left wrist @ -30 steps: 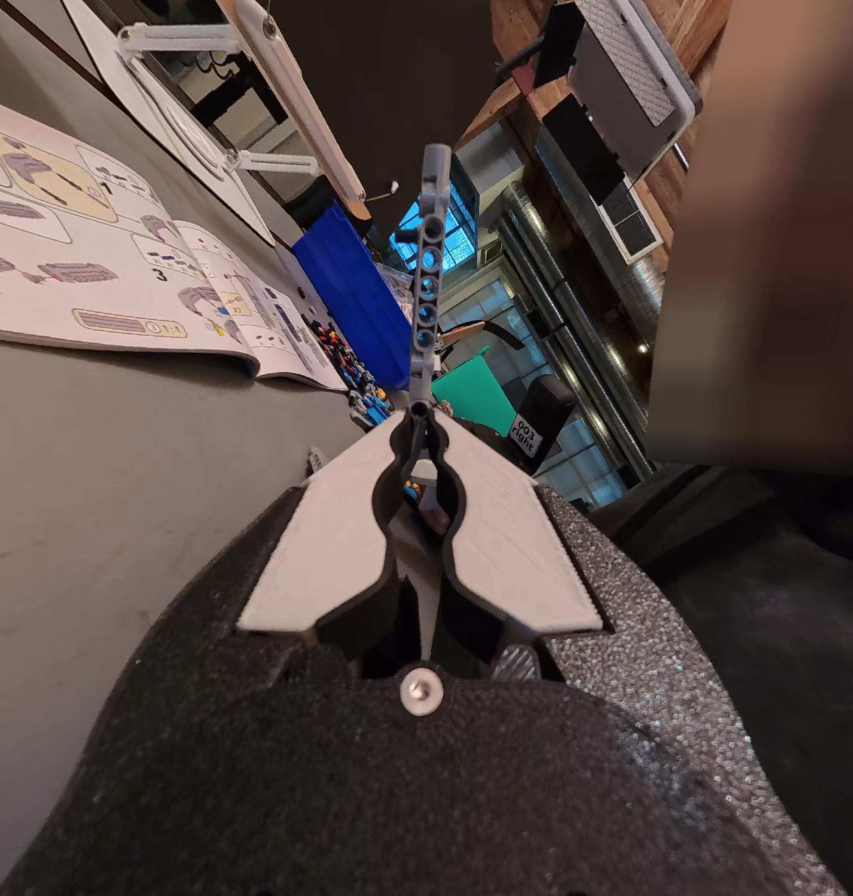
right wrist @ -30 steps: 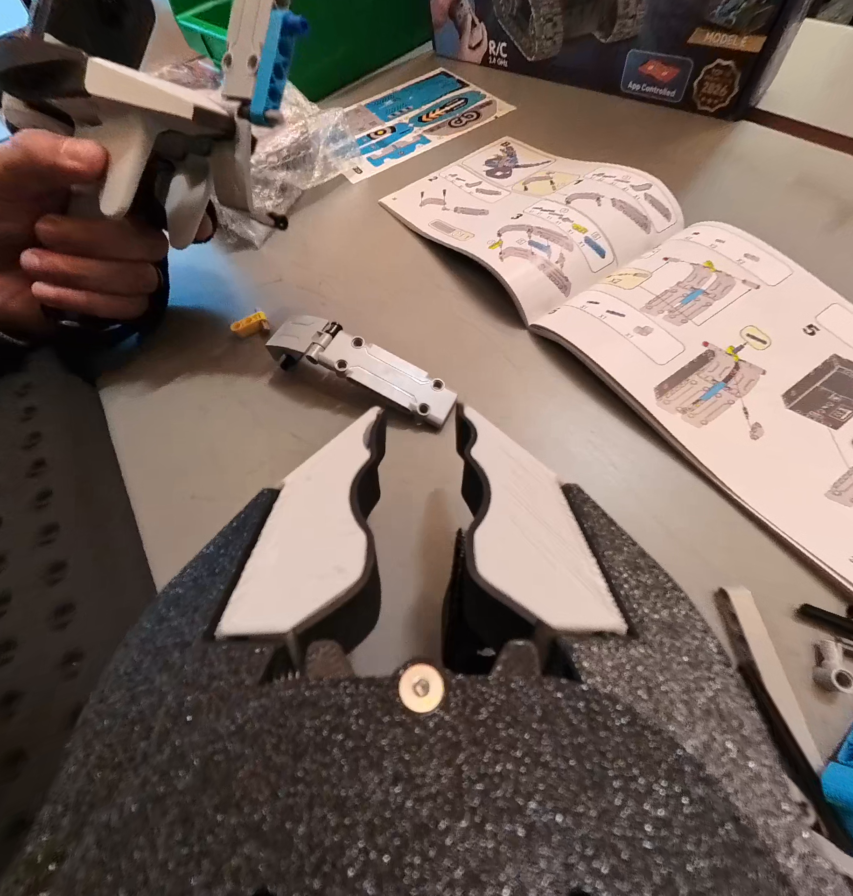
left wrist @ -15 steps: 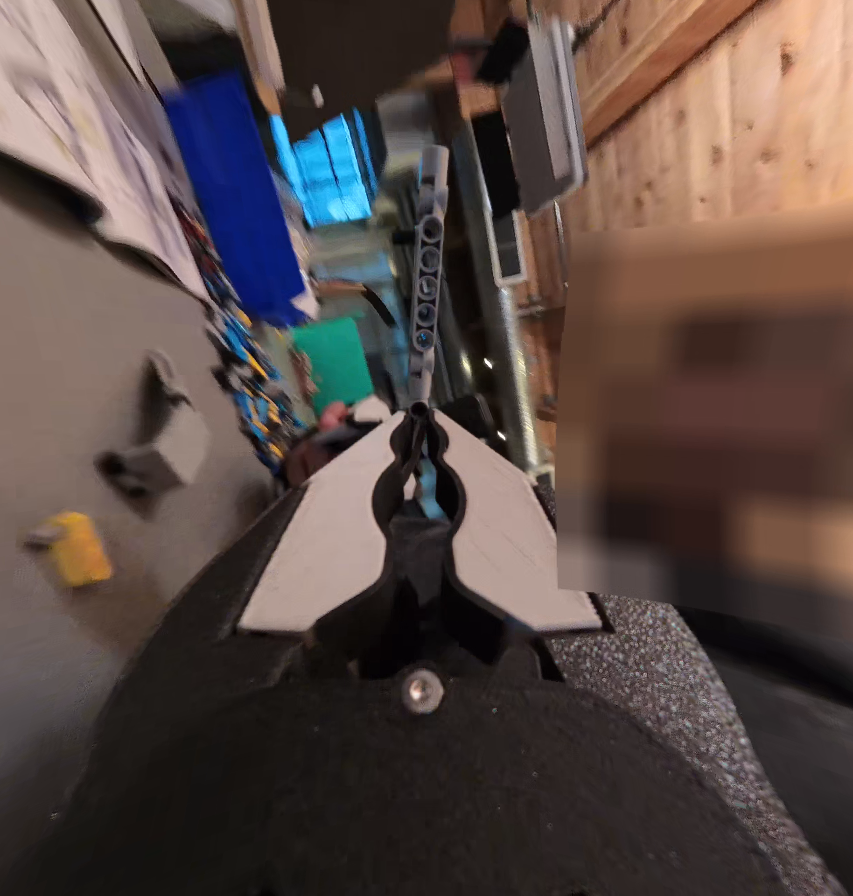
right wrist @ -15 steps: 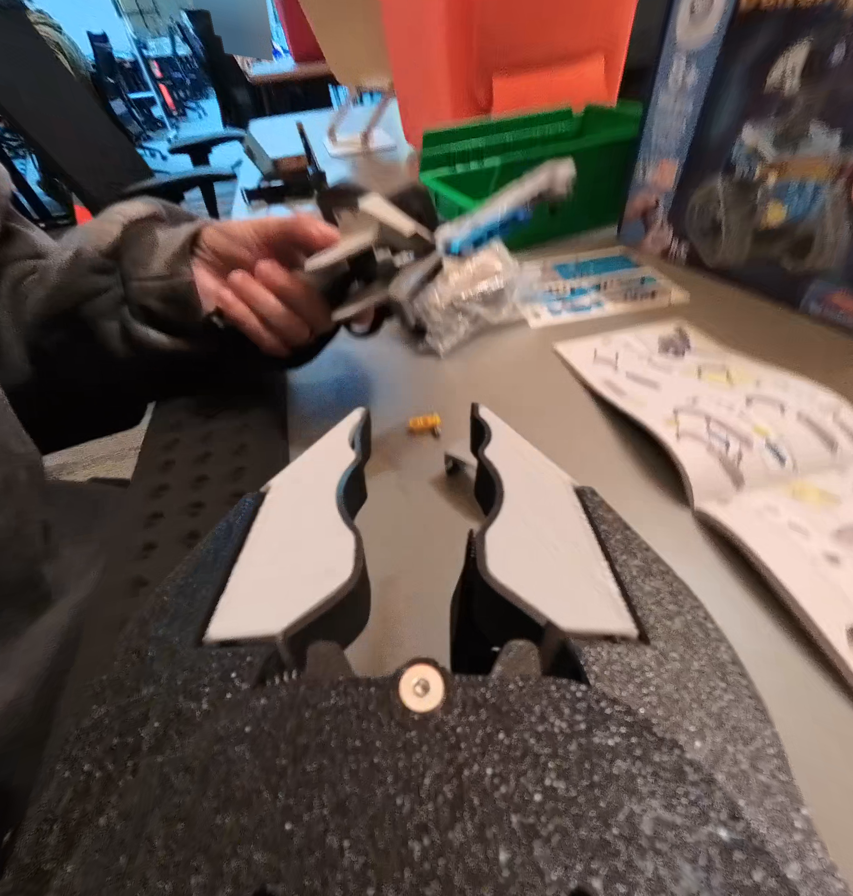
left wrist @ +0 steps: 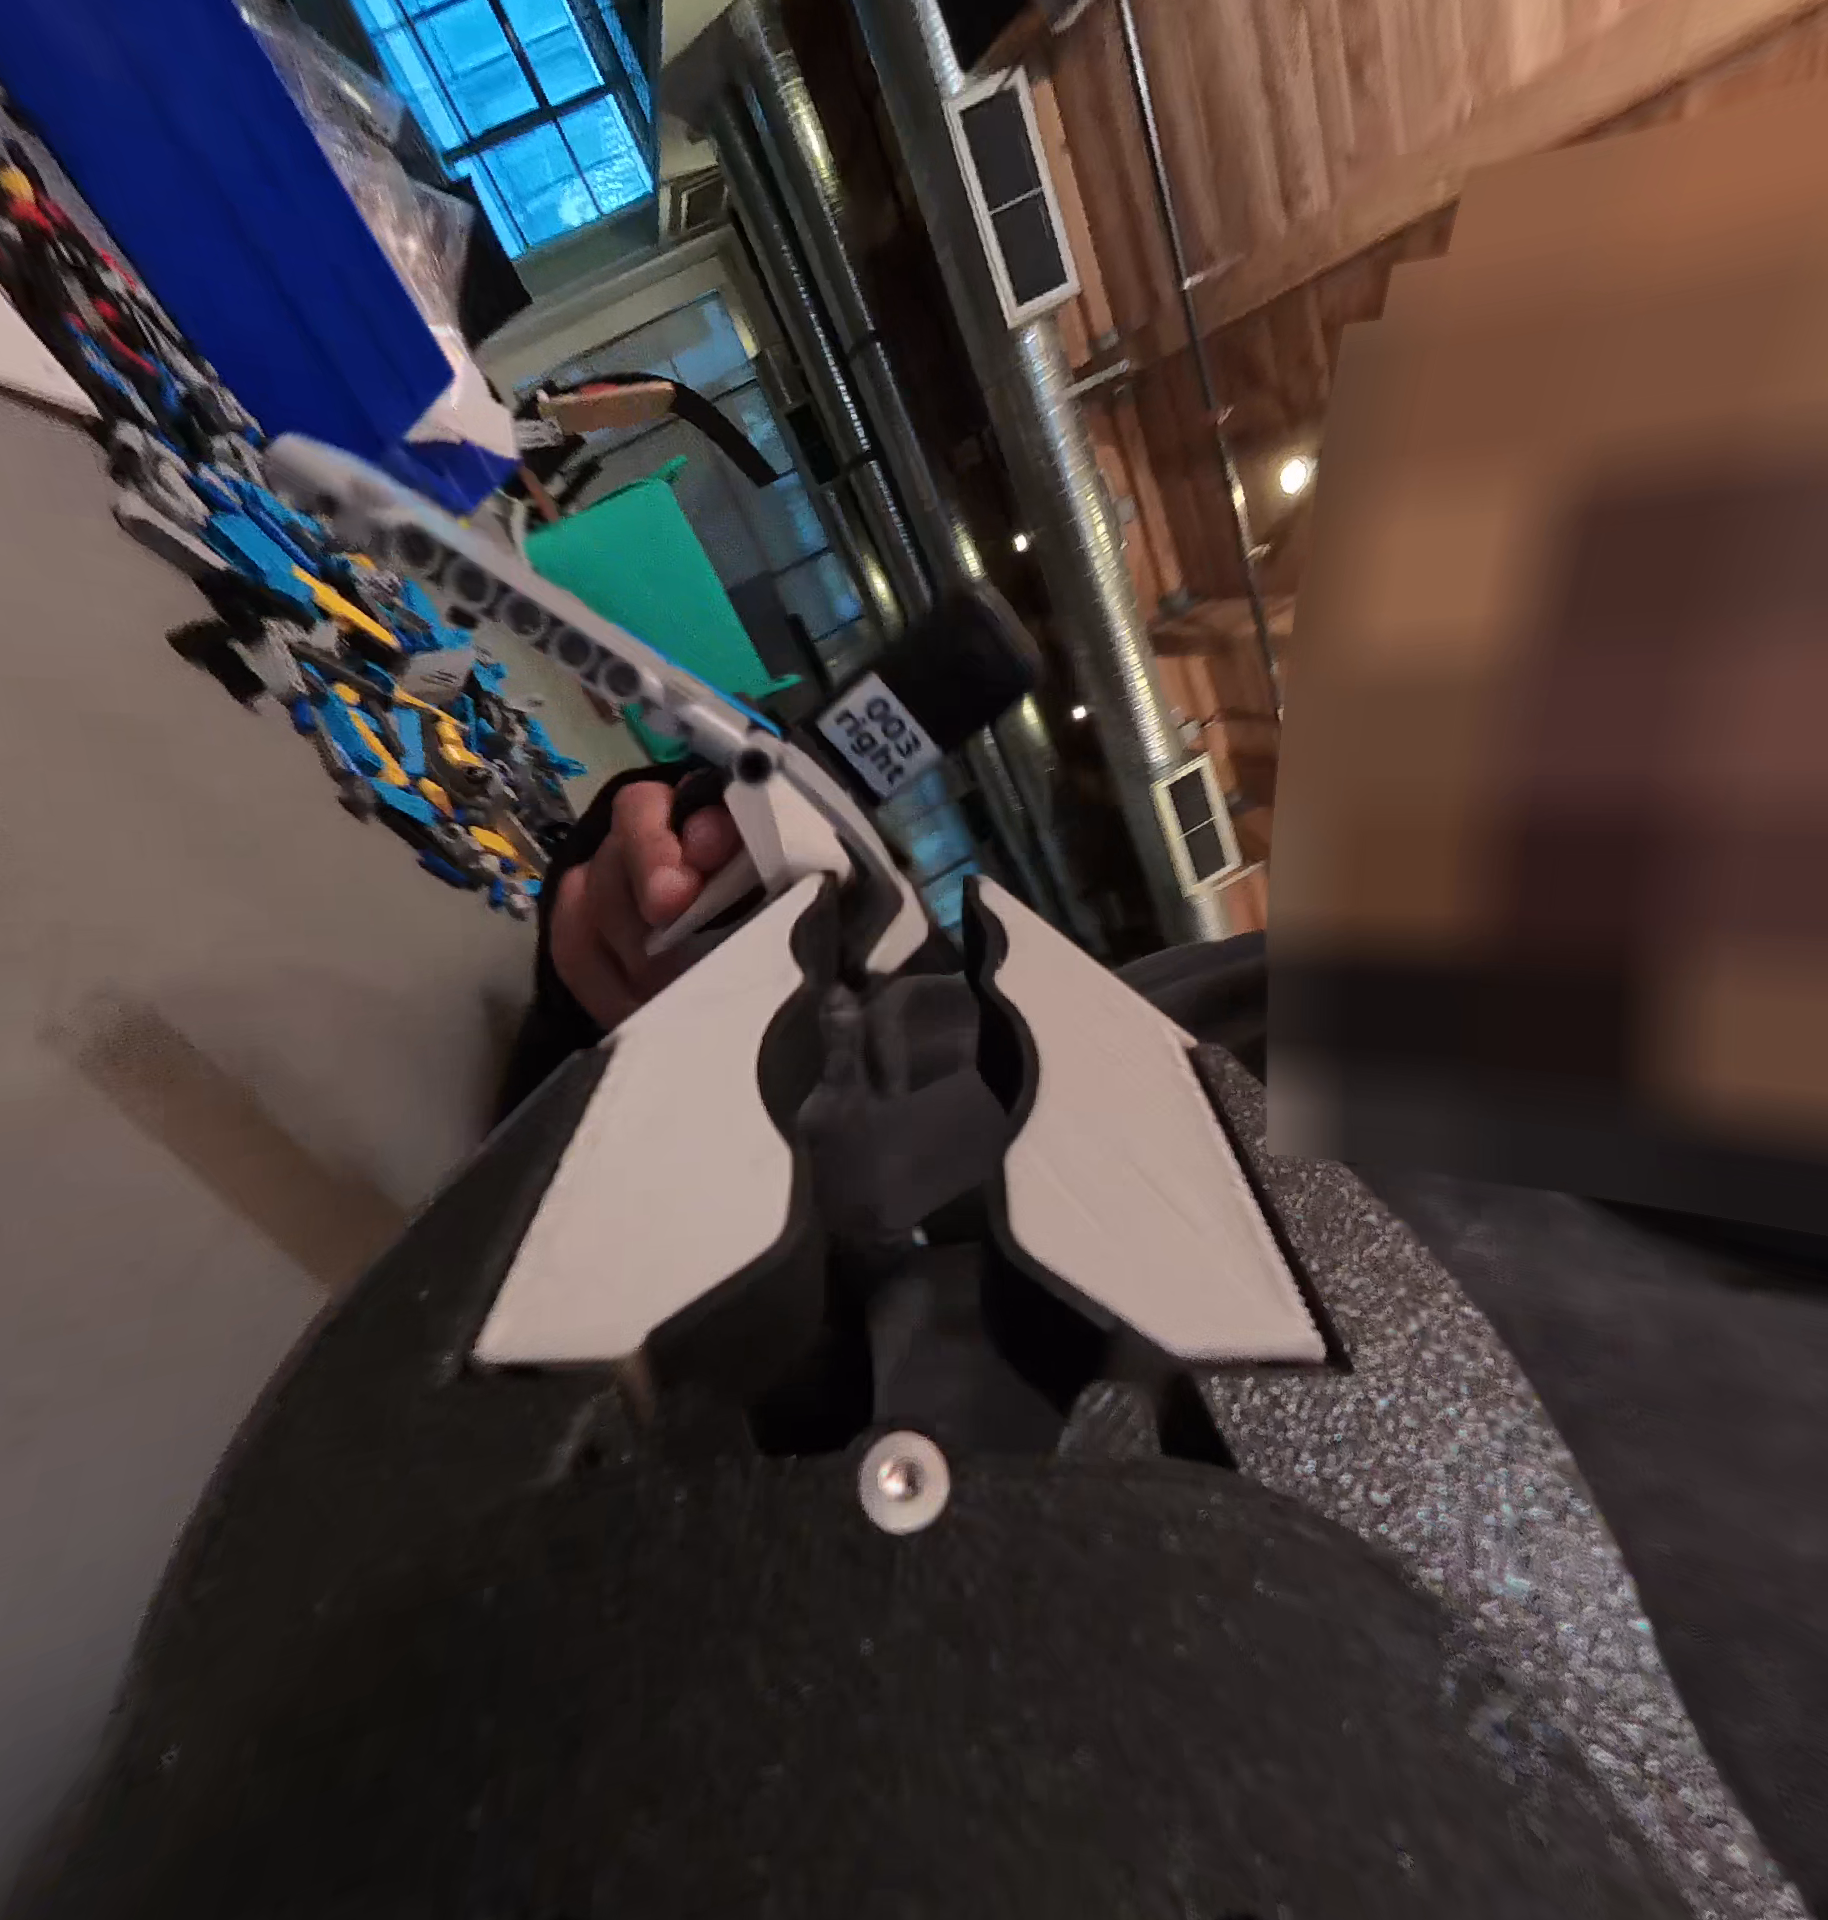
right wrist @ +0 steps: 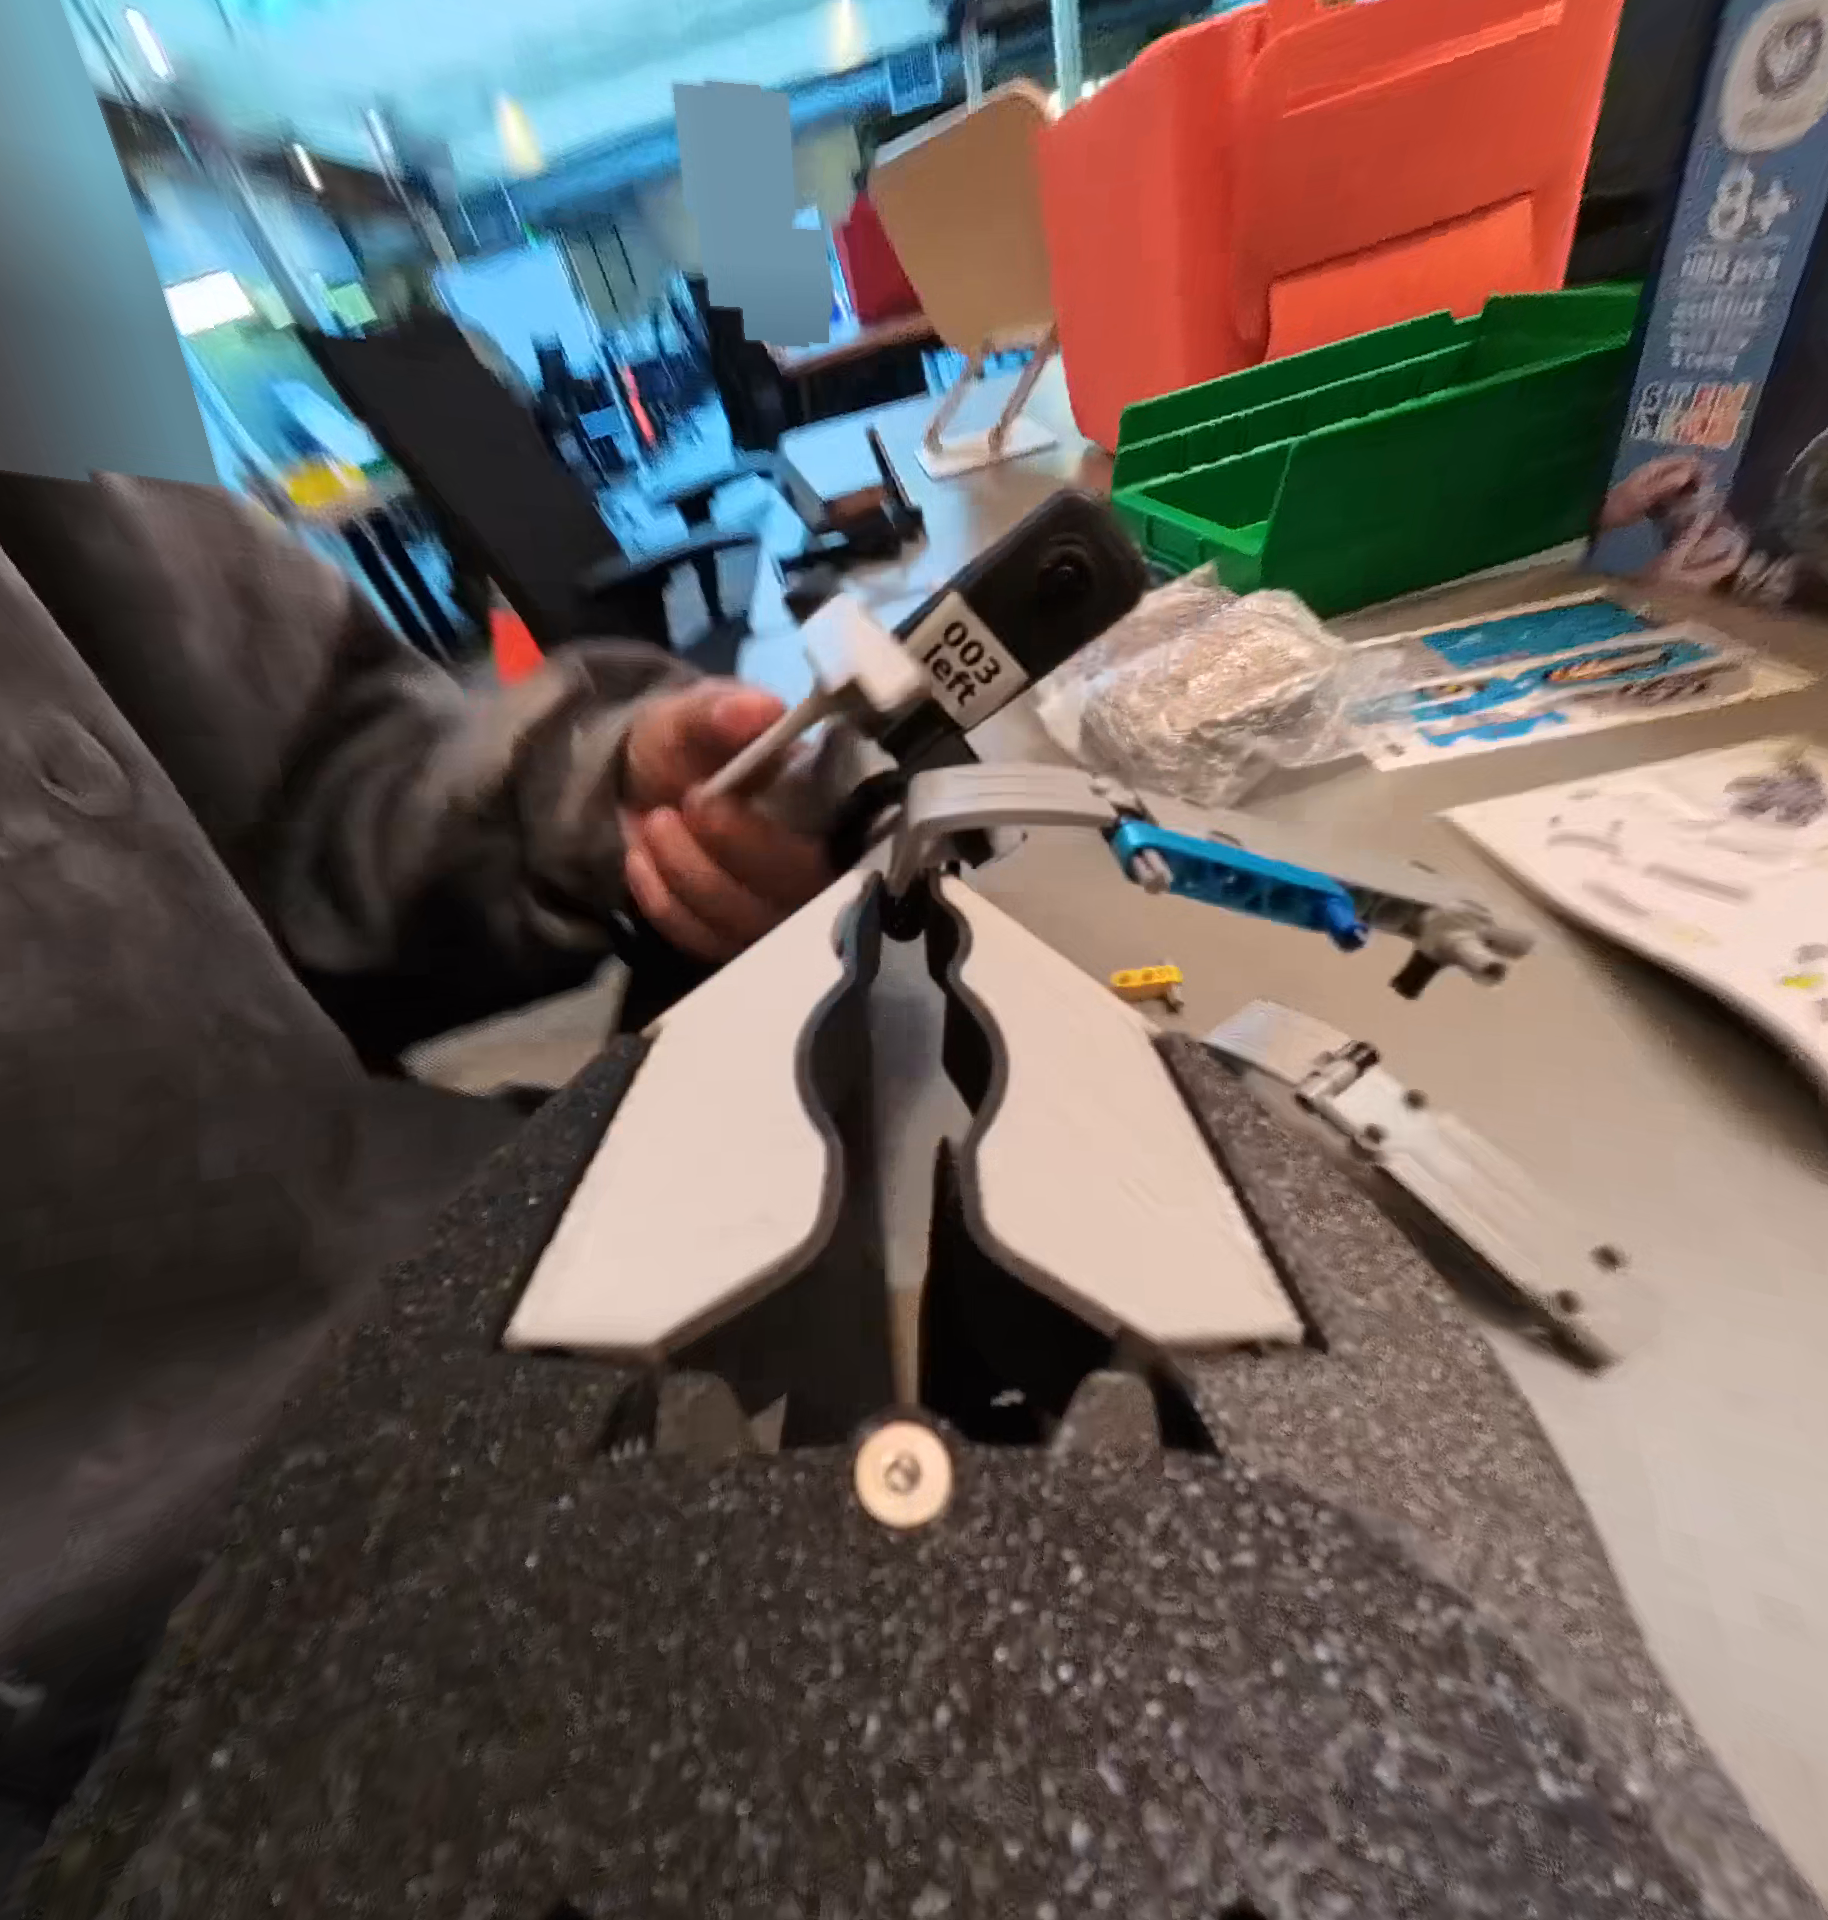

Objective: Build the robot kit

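While the left gripper (left wrist: 899, 914) stands with its jaws apart, empty, the right gripper (right wrist: 905, 909) is closed on one end of a grey beam assembly (right wrist: 1003, 800). The assembly reaches off to the right above the table (right wrist: 1668, 1195), carrying a blue beam (right wrist: 1232, 883). A small yellow piece (right wrist: 1146, 977) and a grey panel (right wrist: 1409, 1143) lie on the table below it.

— What lies on the grey tabletop (right wrist: 1668, 1299)?
— A grey hinged piece (right wrist: 1409, 1153), a small yellow piece (right wrist: 1147, 977), an open instruction booklet (right wrist: 1720, 883), a sticker sheet (right wrist: 1575, 665), a plastic bag (right wrist: 1201, 686), a green bin (right wrist: 1409, 478).
— And farther along?
— Loose bricks (left wrist: 370, 665) beside a blue bin (left wrist: 214, 229).
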`<state>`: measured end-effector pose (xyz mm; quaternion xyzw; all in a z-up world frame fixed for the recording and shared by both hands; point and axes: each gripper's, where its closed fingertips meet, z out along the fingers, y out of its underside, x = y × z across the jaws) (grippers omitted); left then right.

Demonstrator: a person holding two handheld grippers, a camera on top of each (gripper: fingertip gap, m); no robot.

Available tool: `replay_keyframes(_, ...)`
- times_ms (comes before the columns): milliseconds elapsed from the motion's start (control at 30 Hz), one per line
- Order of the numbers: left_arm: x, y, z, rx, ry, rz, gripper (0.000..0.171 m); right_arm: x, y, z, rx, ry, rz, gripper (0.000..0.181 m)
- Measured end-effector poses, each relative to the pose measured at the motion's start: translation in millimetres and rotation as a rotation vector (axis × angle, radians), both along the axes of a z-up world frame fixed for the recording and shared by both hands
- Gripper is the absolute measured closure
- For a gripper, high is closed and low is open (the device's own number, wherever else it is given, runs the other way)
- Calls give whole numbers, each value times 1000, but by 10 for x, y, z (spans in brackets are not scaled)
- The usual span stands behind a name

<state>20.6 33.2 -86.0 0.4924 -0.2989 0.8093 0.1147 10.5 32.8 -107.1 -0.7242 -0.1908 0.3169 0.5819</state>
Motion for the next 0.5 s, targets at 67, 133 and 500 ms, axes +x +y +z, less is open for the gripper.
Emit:
replay_keyframes(67, -4, -19, -22, 115, -27, 60, 149, 50, -11, 3, -89, 159, 43, 175)
replay_keyframes(133, 35, -62, -90, 226, -9, 93, 149, 26, -32, 7, -101, 181, 71, 176)
replay_keyframes(500, 7, 65, -3, 34, -41, 94, 170, 347, -48, 247, -98, 422, 74, 151)
